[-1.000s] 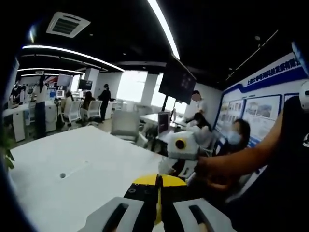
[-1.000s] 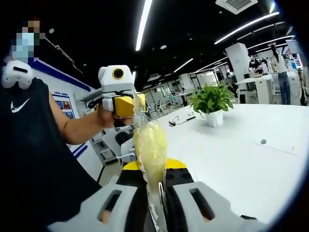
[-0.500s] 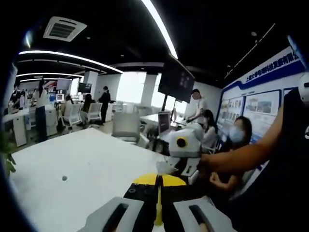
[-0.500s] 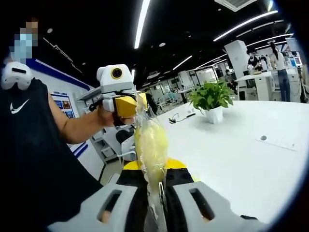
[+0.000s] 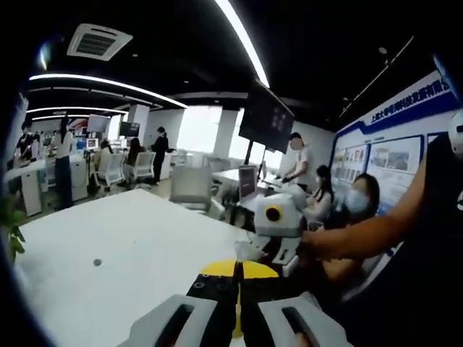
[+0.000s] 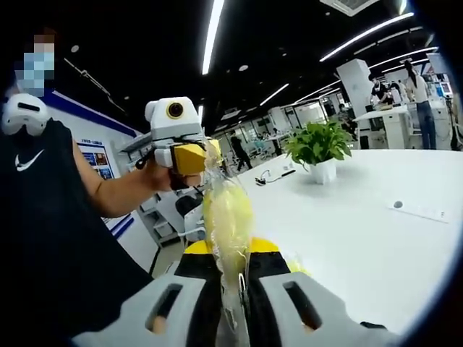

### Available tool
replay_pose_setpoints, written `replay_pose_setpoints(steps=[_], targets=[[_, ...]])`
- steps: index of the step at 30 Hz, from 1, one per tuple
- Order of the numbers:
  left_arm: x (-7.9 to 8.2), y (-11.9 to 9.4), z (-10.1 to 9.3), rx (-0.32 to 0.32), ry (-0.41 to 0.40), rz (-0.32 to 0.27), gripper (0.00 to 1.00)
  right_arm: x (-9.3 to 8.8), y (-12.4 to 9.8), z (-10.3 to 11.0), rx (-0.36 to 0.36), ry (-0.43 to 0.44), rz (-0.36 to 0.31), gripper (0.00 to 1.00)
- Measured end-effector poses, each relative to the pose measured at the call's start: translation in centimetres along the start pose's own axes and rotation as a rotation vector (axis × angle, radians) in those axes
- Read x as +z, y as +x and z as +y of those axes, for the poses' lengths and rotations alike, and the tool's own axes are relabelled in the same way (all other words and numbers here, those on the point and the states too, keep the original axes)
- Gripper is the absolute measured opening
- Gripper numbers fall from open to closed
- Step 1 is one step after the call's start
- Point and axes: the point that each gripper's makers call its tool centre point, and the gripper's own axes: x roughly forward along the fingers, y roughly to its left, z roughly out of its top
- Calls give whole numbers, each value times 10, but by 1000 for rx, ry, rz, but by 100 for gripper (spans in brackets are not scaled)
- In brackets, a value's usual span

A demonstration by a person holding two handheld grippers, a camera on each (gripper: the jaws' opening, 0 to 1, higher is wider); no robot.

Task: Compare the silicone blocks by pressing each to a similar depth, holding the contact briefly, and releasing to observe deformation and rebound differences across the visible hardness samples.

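A yellow silicone block in a clear plastic bag [image 6: 226, 217] hangs in the air between both grippers. My right gripper [image 6: 228, 254] is shut on the bag's lower end, which runs down between its jaws. The left gripper [image 6: 191, 157], held in a hand, is shut on the bag's top edge. In the left gripper view my left gripper [image 5: 238, 278] is shut, with a thin yellow strip of the bag [image 5: 236, 324] showing between its jaws. The right gripper [image 5: 275, 223] sits just beyond, held by a hand.
A large white table [image 5: 123, 253] spreads below, with a potted plant [image 6: 316, 148] standing on the white table [image 6: 362, 217]. The person's arm and dark shirt [image 6: 43, 238] are close by. Several people sit and stand in the office behind.
Both grippers keep the same hold on the bag. Only the views have shifted slightly, and people in the background have moved a little.
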Motion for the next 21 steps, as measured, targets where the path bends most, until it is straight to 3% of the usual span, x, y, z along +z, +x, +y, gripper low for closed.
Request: replay_pose_setpoints(steps=[9,21], targets=[[-2,1,-2,14,3,-12,0,-2,-1,-2,-9,8,-5,4],[-5,2,-5,18,-7,6,0,-6,-2,-3,-32,-72,-16,5]])
